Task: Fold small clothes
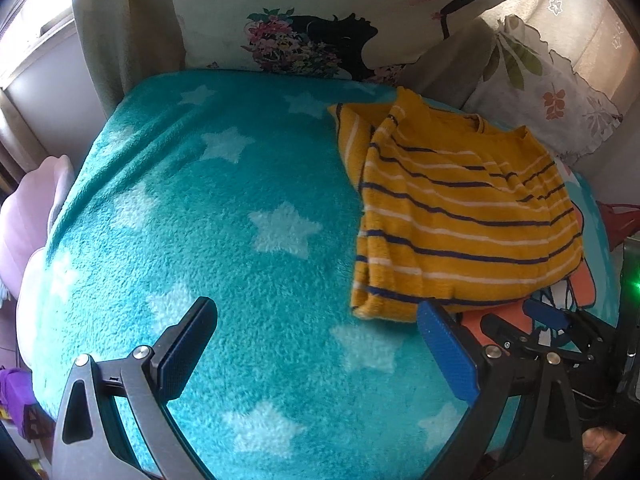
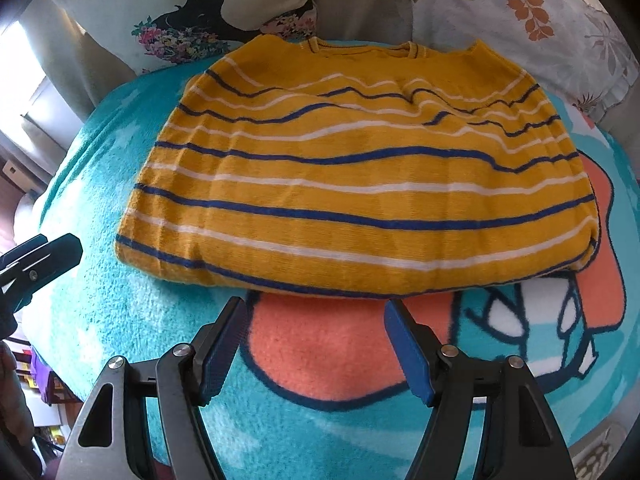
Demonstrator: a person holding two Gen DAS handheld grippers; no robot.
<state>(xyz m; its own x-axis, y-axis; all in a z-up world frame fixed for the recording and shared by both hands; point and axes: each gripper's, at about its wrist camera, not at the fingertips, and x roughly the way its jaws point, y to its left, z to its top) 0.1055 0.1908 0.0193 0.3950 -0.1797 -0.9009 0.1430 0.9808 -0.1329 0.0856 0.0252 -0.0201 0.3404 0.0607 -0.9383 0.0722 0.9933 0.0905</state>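
Note:
A small mustard-yellow shirt with navy and white stripes (image 2: 360, 176) lies folded on a teal star-print fleece blanket (image 1: 240, 216), neckline toward the pillows. In the left wrist view the shirt (image 1: 460, 216) sits at the right, one sleeve folded over. My left gripper (image 1: 316, 320) is open and empty, just left of the shirt's near corner. My right gripper (image 2: 316, 316) is open and empty, just in front of the shirt's bottom hem, over an orange patch of the blanket (image 2: 320, 356). The right gripper also shows in the left wrist view (image 1: 552, 320), and the left gripper in the right wrist view (image 2: 44, 258).
A white cushion with a black silhouette and flowers (image 1: 320, 20) and a leaf-print pillow (image 1: 552, 92) lean at the back. A beige sofa arm (image 1: 104, 32) rises at the left. The blanket drops off at the left and near edges.

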